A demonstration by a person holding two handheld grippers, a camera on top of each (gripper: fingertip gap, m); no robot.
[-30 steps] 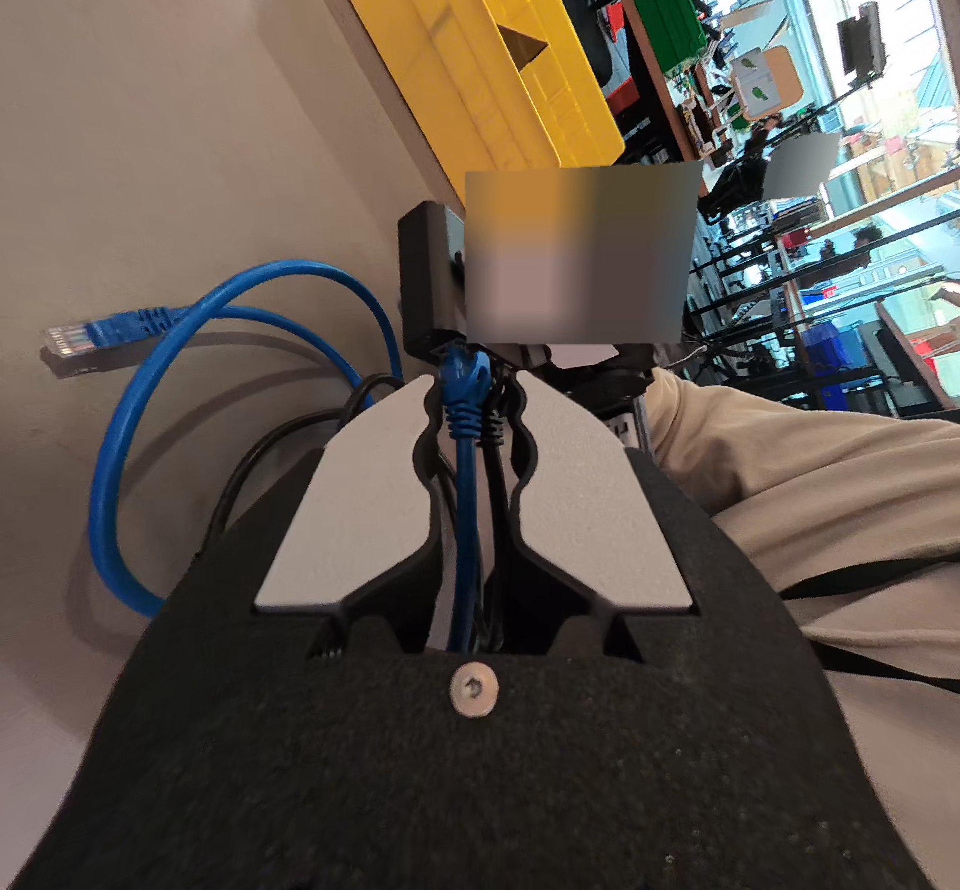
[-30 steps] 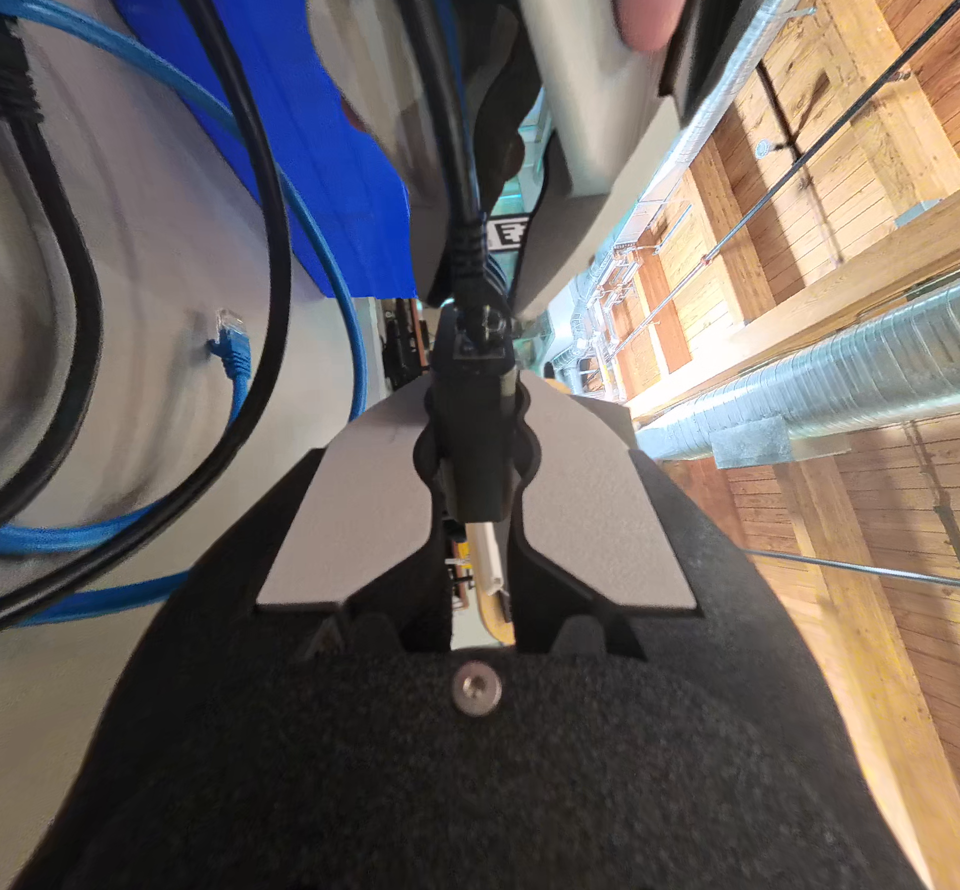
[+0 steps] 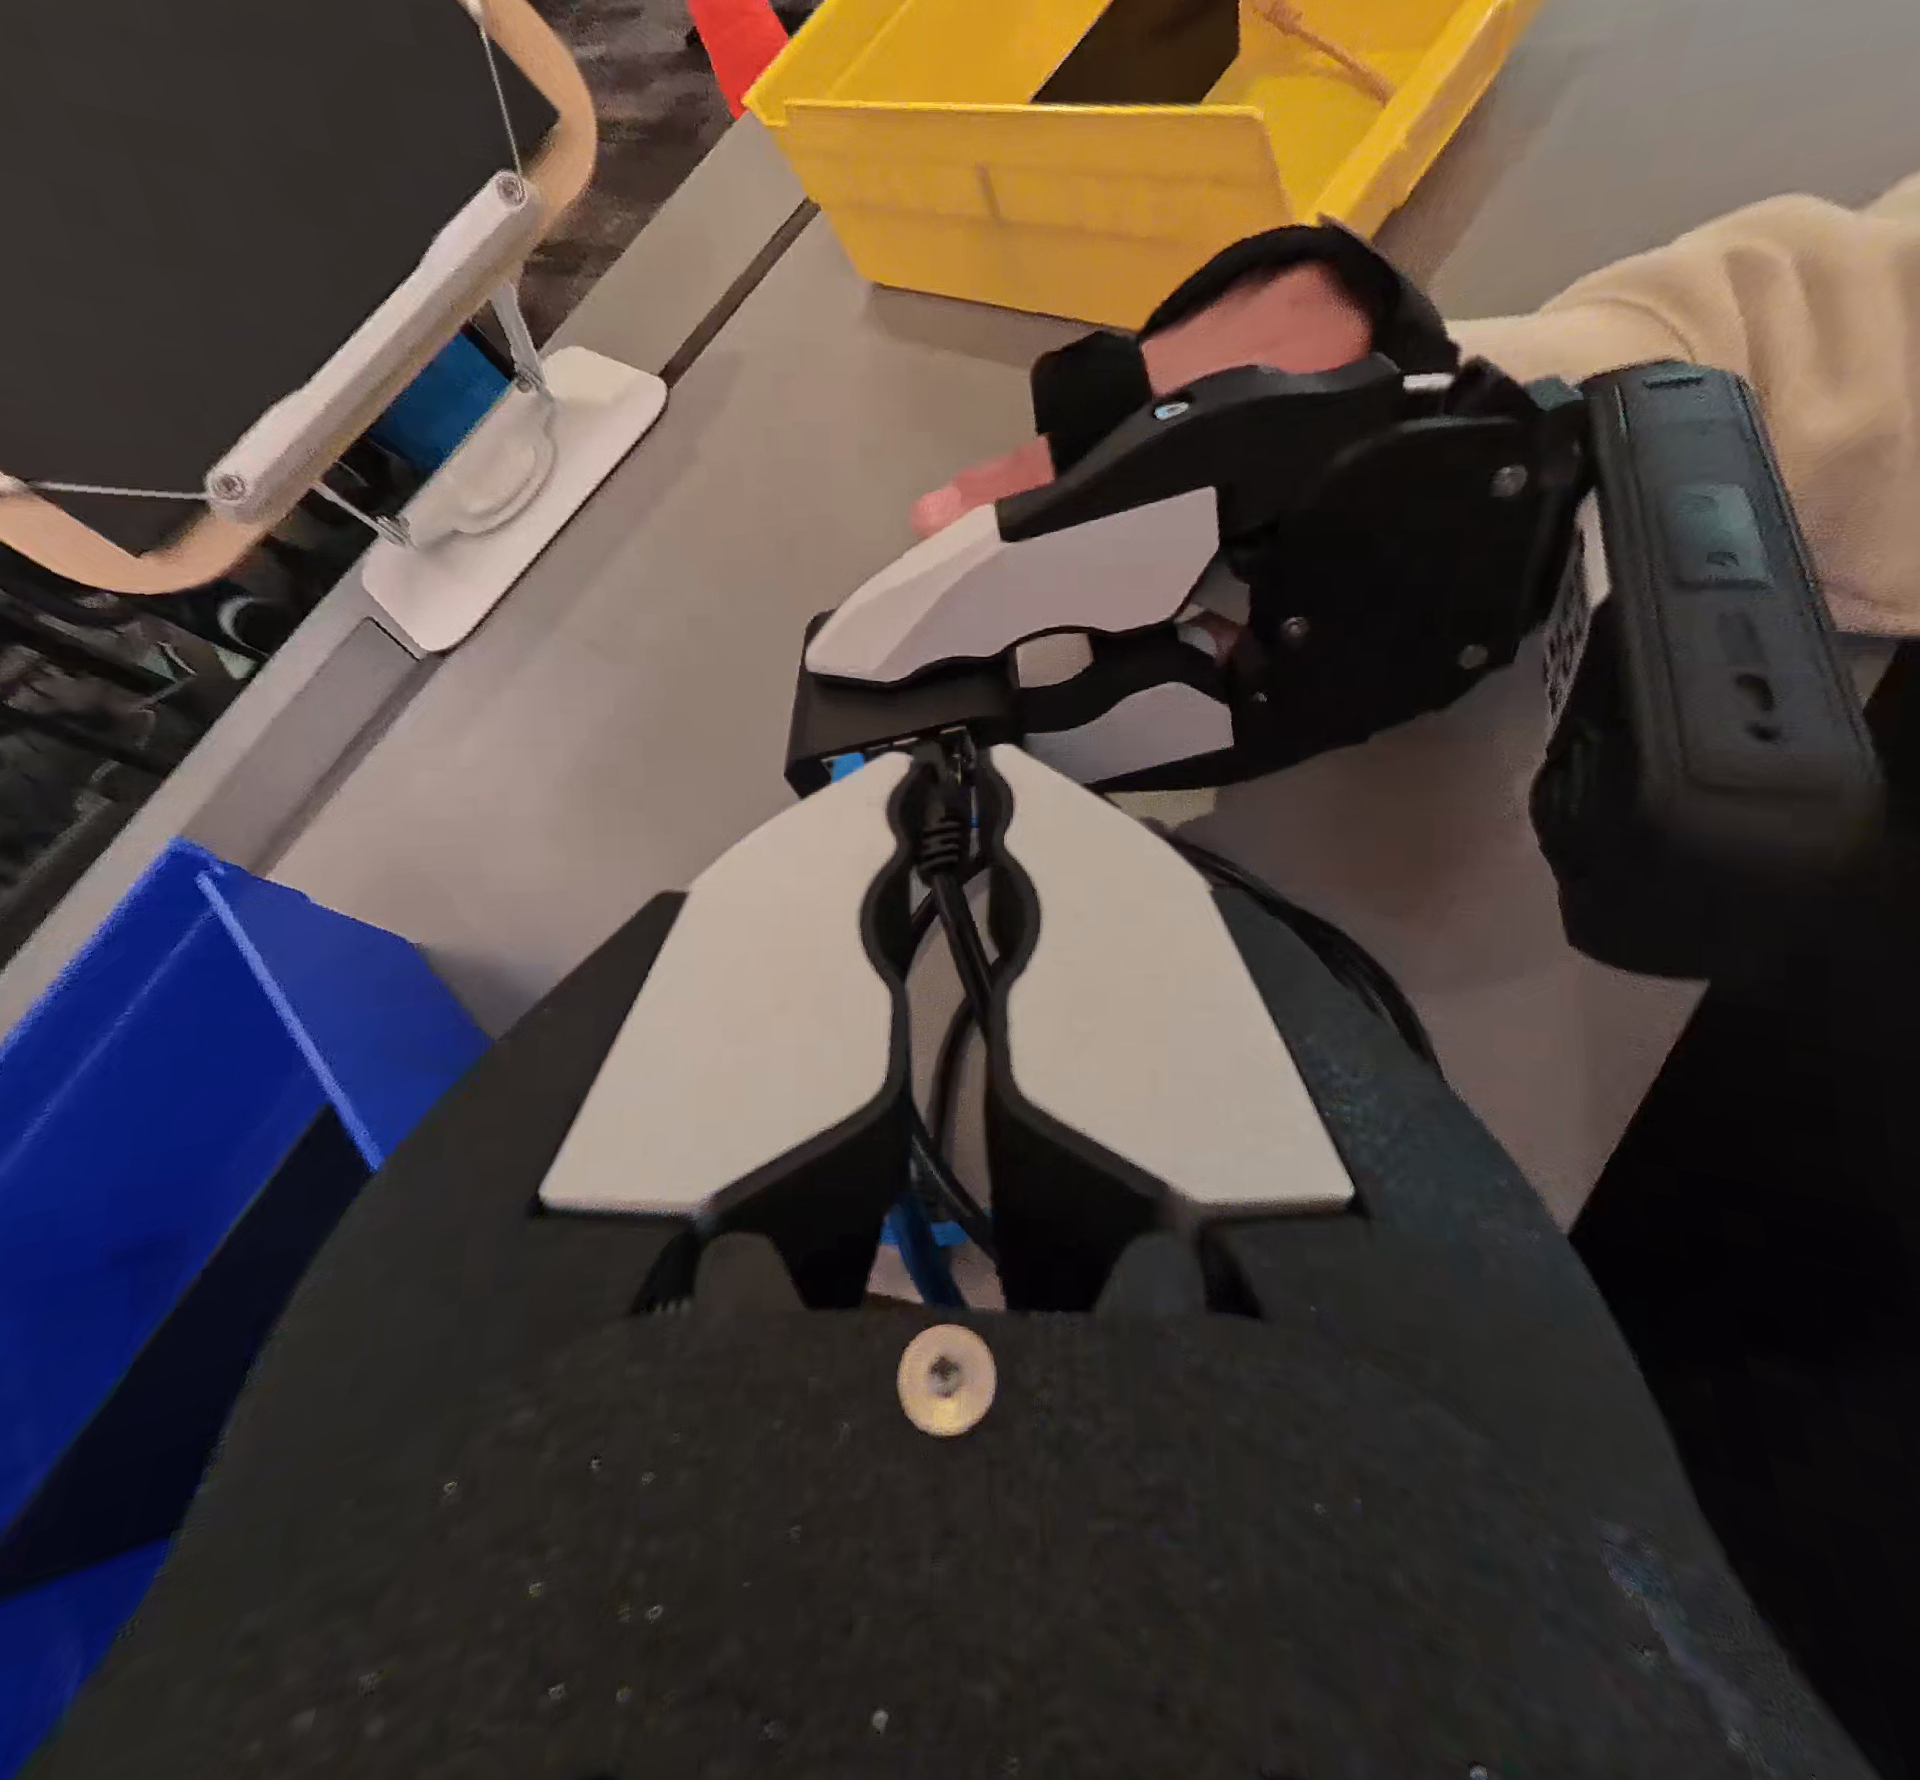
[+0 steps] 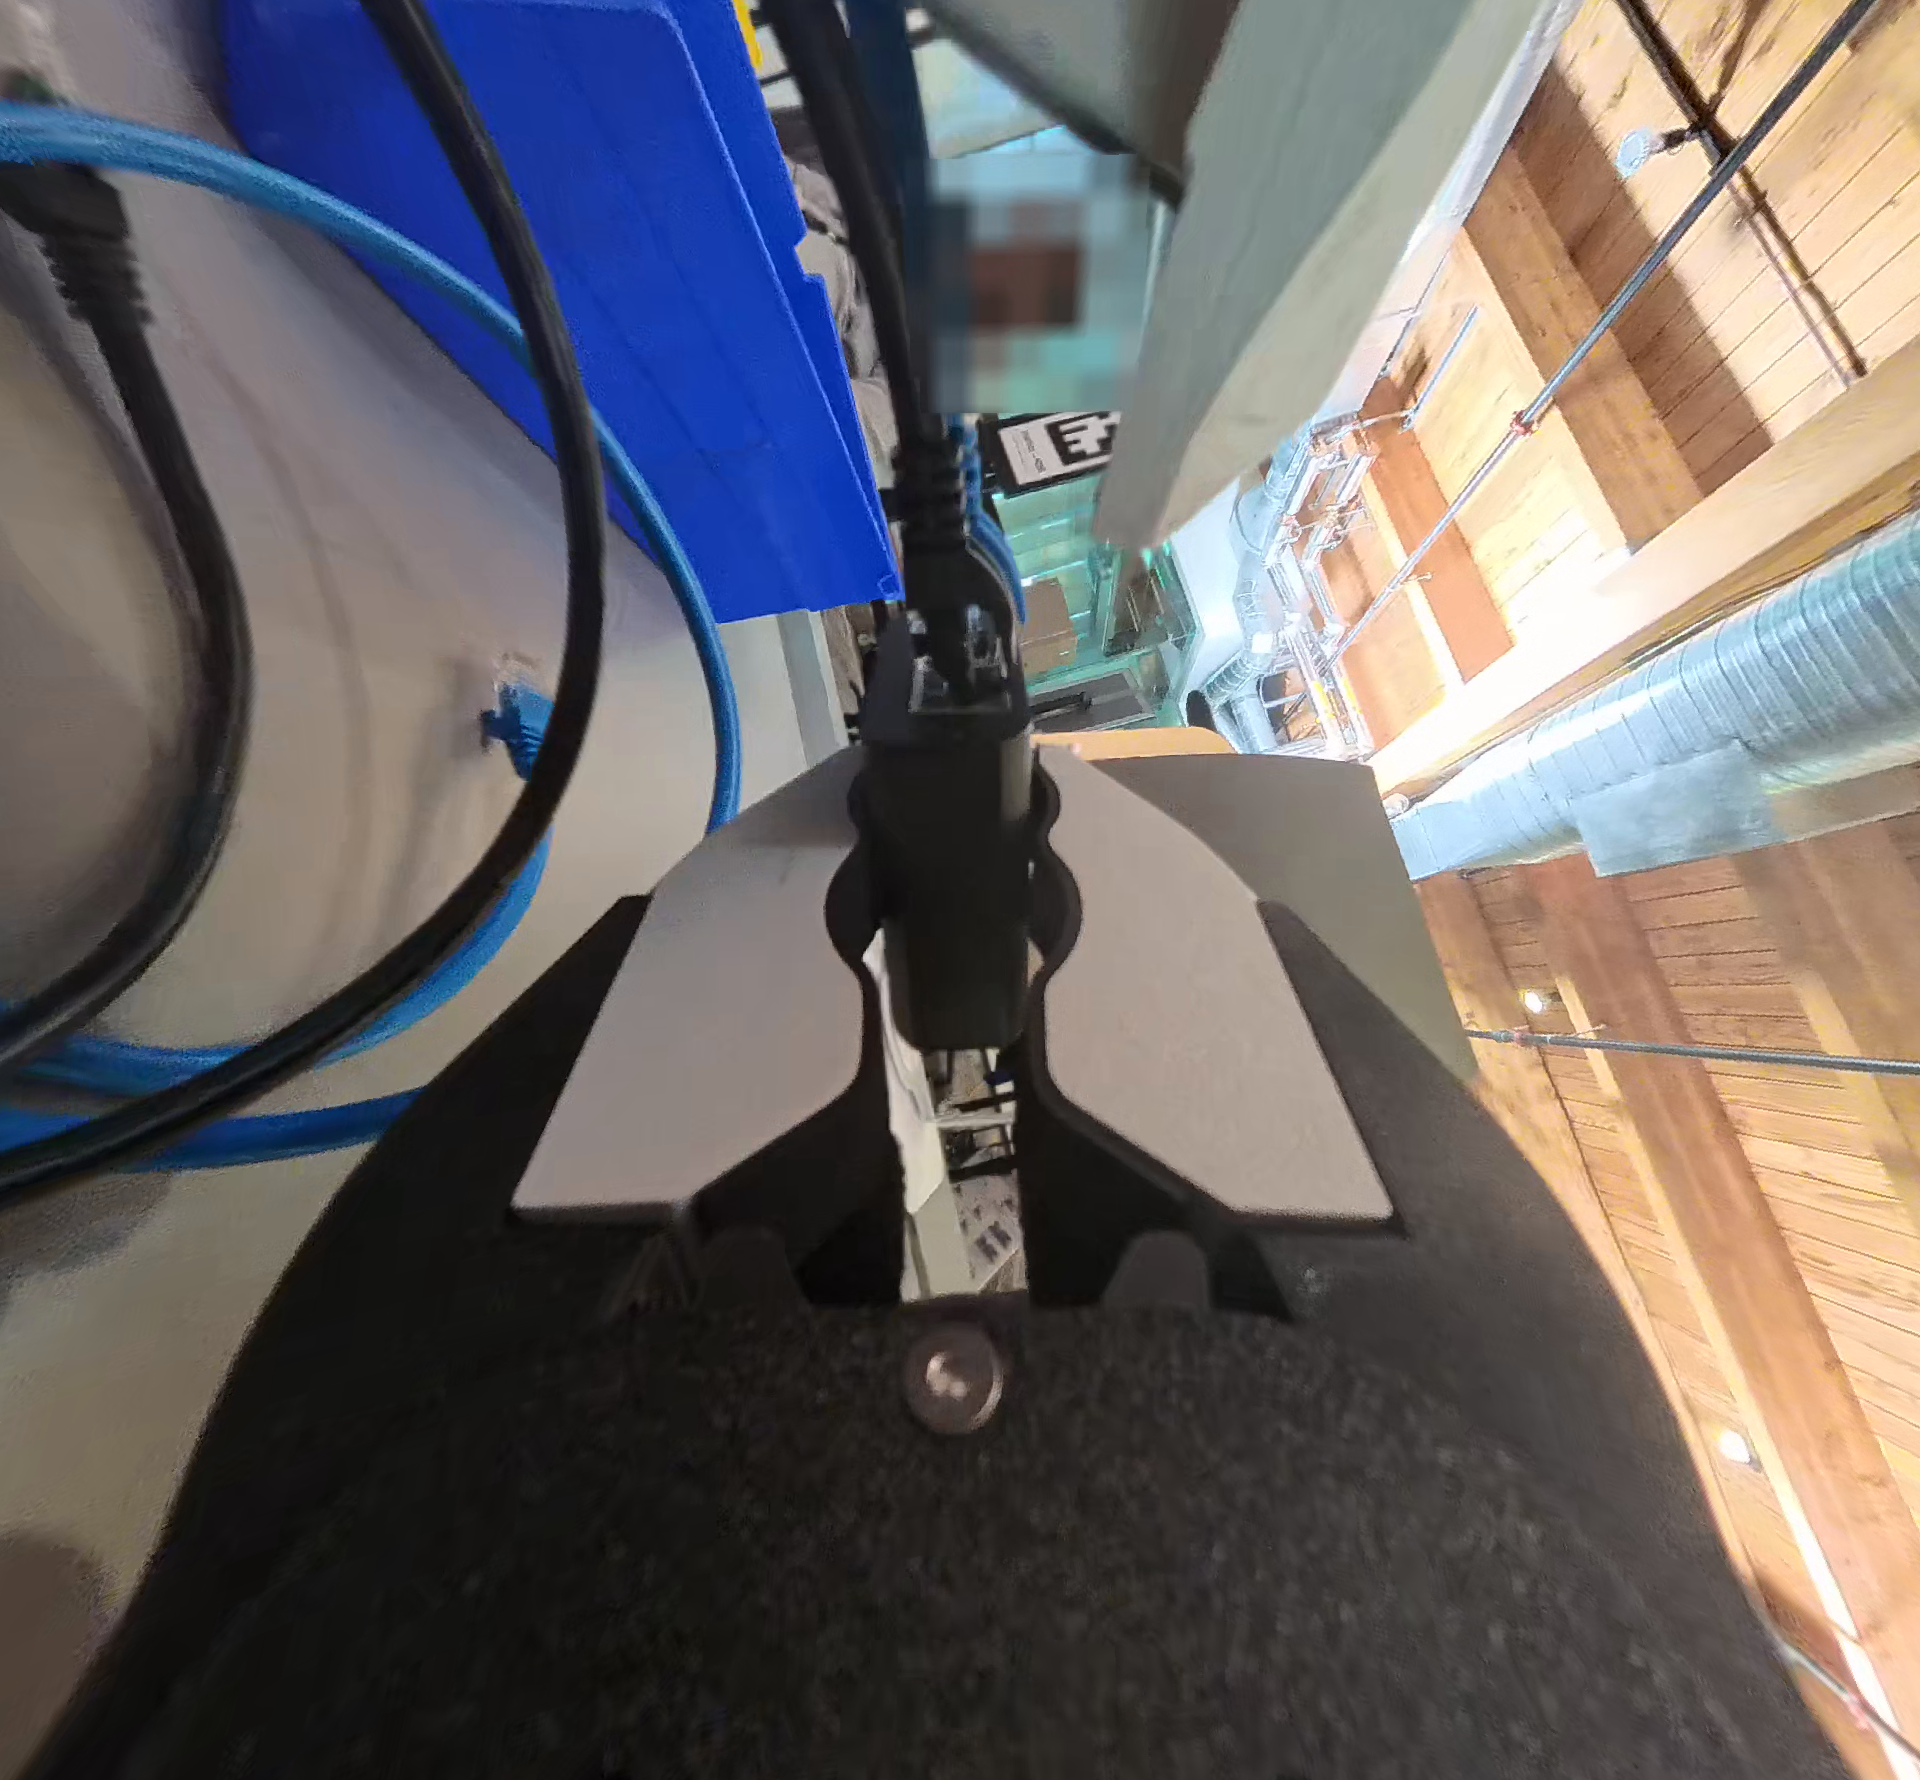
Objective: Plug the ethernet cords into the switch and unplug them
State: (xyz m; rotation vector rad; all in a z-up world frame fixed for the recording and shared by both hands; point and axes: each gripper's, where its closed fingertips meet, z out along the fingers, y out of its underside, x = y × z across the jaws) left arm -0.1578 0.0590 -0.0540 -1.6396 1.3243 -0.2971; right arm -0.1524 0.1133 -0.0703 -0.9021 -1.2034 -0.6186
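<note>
R gripper (image 4: 945,795) jaws clamp switch (image 4: 940,899) lengthwise, ports facing away, L gripper (image 3: 948,795) jaws pinch black cord (image 3: 940,831) plug.

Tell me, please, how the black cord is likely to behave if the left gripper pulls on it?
Probably floppy: the black cord lies in loose curves on the table. Its moulded plug looks stiffer, so it should transmit a pull. The small switch looks light and might drag along, were it not clamped by the right gripper.

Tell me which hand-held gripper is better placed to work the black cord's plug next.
Left, probably. The left hand-held gripper is closed around the black ethernet cord's plug at the small black switch box, which the right hand-held gripper clamps steady.
</note>
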